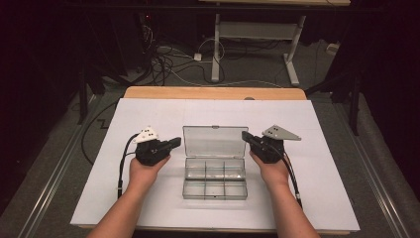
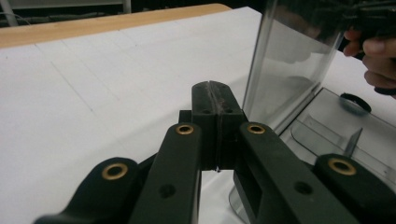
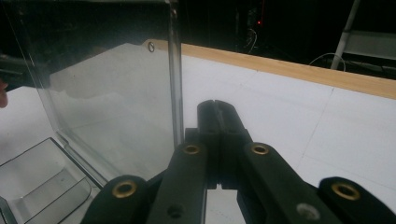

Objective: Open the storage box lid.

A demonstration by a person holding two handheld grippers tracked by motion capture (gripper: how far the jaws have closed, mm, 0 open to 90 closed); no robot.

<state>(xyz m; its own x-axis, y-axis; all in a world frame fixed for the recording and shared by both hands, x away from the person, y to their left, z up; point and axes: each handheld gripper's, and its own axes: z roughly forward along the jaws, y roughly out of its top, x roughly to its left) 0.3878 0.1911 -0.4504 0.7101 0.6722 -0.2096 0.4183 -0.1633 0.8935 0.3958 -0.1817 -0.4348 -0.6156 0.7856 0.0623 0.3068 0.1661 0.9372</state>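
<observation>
Box lying open, compartments empty; left gripper and right gripper being held clenched beside it, nothing grasped.

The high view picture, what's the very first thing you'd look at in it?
The clear plastic compartment box in the middle of the white table stands out first, its lid standing open and its compartments looking empty. Next come the two black grippers, the left gripper and the right gripper, one at each side of the lid, both with jaws shut.
</observation>
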